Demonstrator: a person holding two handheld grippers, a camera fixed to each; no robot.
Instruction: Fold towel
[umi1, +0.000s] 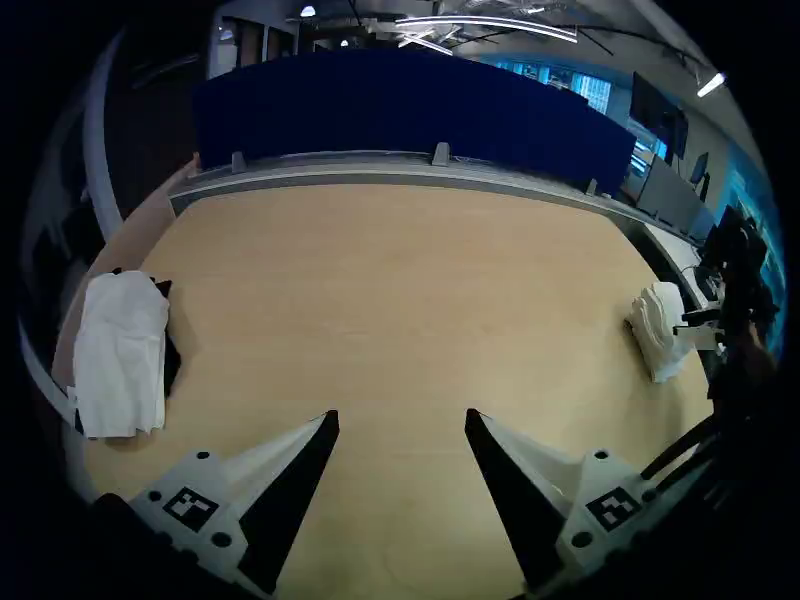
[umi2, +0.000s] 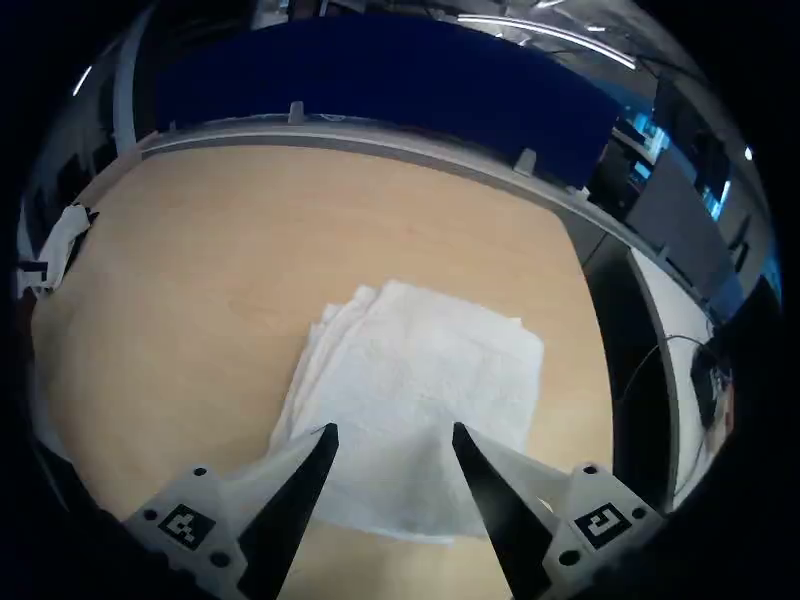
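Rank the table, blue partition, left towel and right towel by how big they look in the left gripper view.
1. table
2. blue partition
3. left towel
4. right towel, though it looks foreshortened

This is an open-plan office: a long pale wood desk (umi1: 400, 300) is backed by a dark blue divider screen (umi1: 400, 110), the kind that separates rows of workstations. Beyond it, strip lights (umi1: 490, 22) hang under an exposed ceiling, with a dark monitor (umi1: 655, 105) and a neighbouring desk (umi1: 670, 245) off to the side.
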